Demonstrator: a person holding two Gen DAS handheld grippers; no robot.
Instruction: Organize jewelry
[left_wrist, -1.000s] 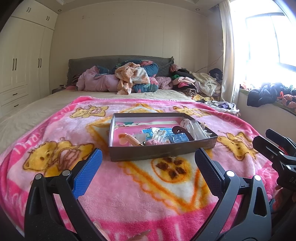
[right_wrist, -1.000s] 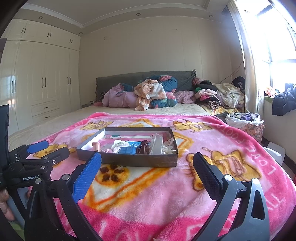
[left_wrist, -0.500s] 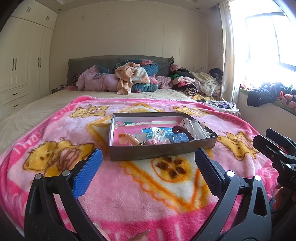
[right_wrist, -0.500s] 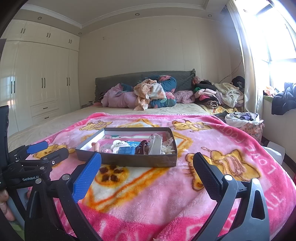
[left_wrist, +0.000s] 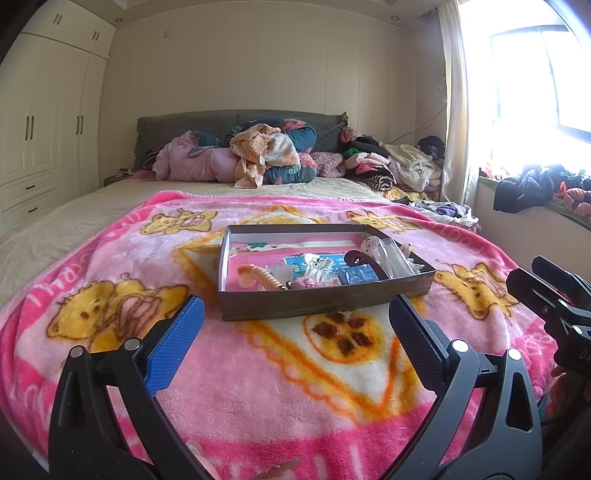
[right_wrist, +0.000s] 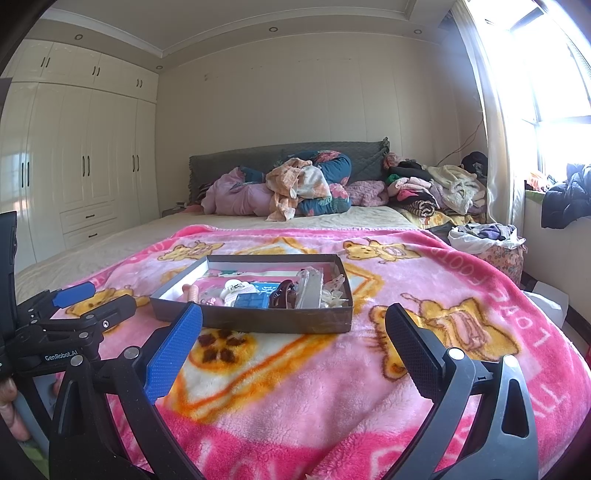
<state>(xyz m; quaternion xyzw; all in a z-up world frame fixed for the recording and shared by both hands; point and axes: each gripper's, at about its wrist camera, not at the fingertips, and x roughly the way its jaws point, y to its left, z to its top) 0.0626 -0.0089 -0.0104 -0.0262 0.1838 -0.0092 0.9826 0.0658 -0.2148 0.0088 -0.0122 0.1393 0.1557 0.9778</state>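
A shallow grey box (left_wrist: 317, 306) lies on the pink blanket, also in the right wrist view (right_wrist: 258, 323). It holds jewelry and hair items: a peach spiral tie (left_wrist: 266, 278), a dark hair claw (left_wrist: 364, 260), a blue card (left_wrist: 354, 275), clear bags (left_wrist: 388, 251). My left gripper (left_wrist: 295, 325) is open and empty, hovering just short of the box's near wall. My right gripper (right_wrist: 291, 332) is open and empty, in front of the box. The left gripper also shows at the left of the right wrist view (right_wrist: 85, 306).
The pink cartoon blanket (left_wrist: 258, 369) covers the bed's near half. Piles of clothes and bedding (left_wrist: 266, 158) lie at the headboard. White wardrobes (right_wrist: 81, 177) line the left wall. A window ledge with clothes (left_wrist: 535, 188) and a full bag (right_wrist: 487, 240) are on the right.
Both grippers stay open and almost still; the right wrist view has drifted slightly, the box sitting a touch lower.
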